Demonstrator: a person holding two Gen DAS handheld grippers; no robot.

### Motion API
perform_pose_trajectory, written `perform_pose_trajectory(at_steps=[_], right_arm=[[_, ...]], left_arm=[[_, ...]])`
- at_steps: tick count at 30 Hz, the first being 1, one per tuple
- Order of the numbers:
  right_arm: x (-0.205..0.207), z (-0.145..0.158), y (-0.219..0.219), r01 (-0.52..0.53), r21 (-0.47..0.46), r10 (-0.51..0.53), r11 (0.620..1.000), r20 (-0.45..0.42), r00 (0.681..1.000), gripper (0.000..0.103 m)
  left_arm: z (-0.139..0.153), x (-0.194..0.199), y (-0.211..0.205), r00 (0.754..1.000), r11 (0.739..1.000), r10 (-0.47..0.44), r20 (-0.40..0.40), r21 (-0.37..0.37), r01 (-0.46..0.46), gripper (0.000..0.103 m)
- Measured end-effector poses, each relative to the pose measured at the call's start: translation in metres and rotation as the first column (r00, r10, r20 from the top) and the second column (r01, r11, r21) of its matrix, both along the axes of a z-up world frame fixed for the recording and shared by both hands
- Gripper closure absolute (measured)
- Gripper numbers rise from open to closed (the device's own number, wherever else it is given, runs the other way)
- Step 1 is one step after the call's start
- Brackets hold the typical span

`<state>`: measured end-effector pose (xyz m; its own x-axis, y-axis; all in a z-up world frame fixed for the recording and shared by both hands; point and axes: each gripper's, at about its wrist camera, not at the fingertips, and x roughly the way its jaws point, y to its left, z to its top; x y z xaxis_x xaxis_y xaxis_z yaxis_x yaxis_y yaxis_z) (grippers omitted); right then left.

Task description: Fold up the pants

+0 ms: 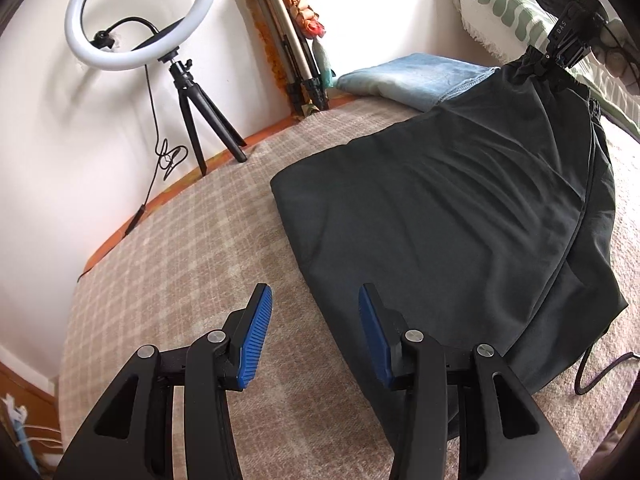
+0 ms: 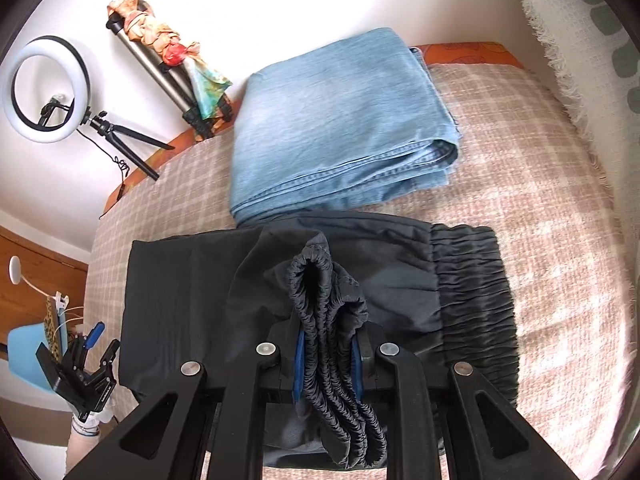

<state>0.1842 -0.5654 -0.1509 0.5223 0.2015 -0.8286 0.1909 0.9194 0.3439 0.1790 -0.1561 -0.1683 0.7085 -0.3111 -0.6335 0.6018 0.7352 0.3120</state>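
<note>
Black pants [image 1: 460, 208]: lying on the checked bedspread [image 1: 180, 280], mid-fold; right gripper [image 2: 328, 364] pinching the gathered cuffs [image 2: 320, 320], carrying them toward the waistband [image 2: 472, 292]; left gripper [image 1: 316, 332] hovering agape, empty; final folds remaining.

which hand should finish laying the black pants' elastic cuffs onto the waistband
Right. Its tongs already clamp the cuffs above the waistband; the left tongs hang open and empty at the fold.

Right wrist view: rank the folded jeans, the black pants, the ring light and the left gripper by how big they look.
1. black pants and folded jeans: too alike to rank
2. ring light
3. left gripper, smallest
</note>
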Motion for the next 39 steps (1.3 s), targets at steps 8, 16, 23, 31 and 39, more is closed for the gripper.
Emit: perform_pose_trajectory(at_steps=[8,16,23,31,39], right_arm=[[0.004,-0.013,-0.018,0.024,-0.105,-0.027,0.994,-0.028,0.999,0.073],[-0.027,0.022,0.000,0.028,-0.204,-0.002,0.979,0.123,0.992,0.059],[-0.031,0.008,0.044,-0.064,-0.226,0.092,0.972,0.117,0.989,0.056],[-0.024,-0.036,0.053,-0.064,-0.263,0.079,0.963,0.046,0.996,0.056],[-0.020,-0.046,0.064,-0.063,-0.317,0.075,0.946,0.025,0.997,0.055]], left_arm=[[-0.012,0.002,-0.009,1.000,0.999,0.000,-0.024,0.033,0.001,0.059],[-0.010,0.005,0.001,0.998,0.999,0.039,-0.053,0.003,-0.039,0.059],[0.000,0.013,0.025,0.980,0.986,0.104,-0.171,-0.111,-0.124,0.058],[-0.009,0.018,0.031,0.920,0.955,0.087,-0.382,-0.231,-0.186,0.058],[-0.011,0.008,0.015,0.898,0.940,0.070,-0.434,-0.273,-0.205,0.058]])
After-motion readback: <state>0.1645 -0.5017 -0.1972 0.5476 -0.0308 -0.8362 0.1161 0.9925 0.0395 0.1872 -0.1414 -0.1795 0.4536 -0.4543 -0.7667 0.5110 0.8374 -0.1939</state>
